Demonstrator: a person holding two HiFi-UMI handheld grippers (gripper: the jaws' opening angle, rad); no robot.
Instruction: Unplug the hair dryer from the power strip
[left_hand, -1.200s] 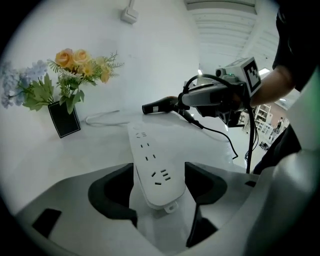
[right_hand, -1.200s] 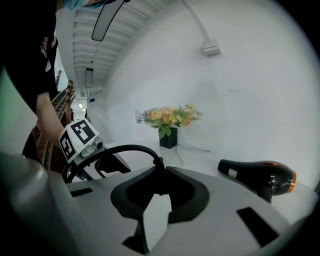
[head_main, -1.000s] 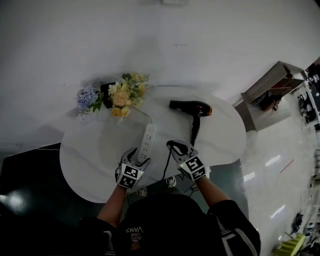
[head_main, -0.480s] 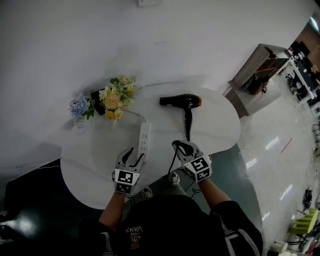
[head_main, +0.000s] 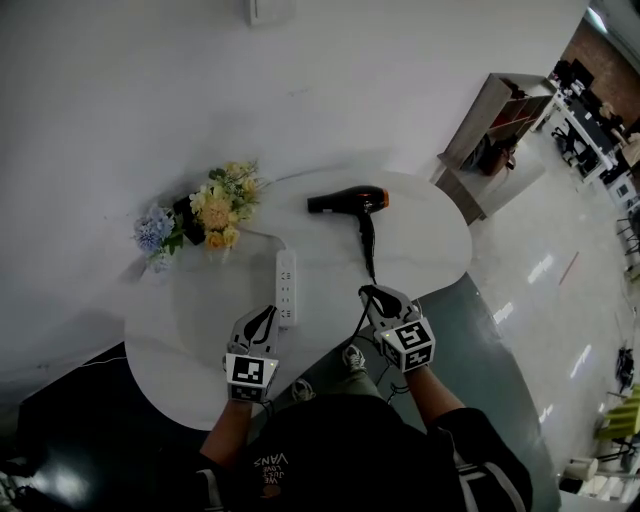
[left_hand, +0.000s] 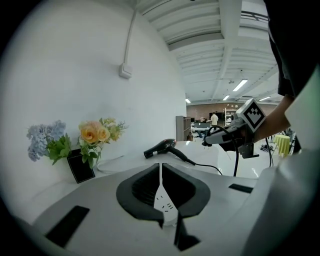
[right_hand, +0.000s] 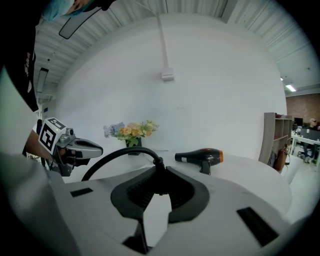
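The black hair dryer (head_main: 345, 201) with an orange tail lies on the round white table (head_main: 180, 330). Its cord (head_main: 367, 250) runs to the black plug (right_hand: 159, 170), and my right gripper (head_main: 372, 294) is shut on that plug, held over the table's near edge. The white power strip (head_main: 286, 286) lies flat in the middle with nothing plugged in. My left gripper (head_main: 266, 316) hovers just short of the strip's near end, jaws shut and empty. In the left gripper view the strip (left_hand: 164, 198) shows past the closed jaws, with the dryer (left_hand: 161, 147) beyond.
Blue and yellow flowers (head_main: 205, 215) in a black vase stand at the table's far left, where the strip's white cable leads. A wooden shelf unit (head_main: 490, 130) stands on the floor to the right. A dark floor mat (head_main: 60, 430) lies beside the table.
My left gripper, open around the strip's near end before, has drawn back, risen and shut. My right gripper carried the plug further right, away from the strip.
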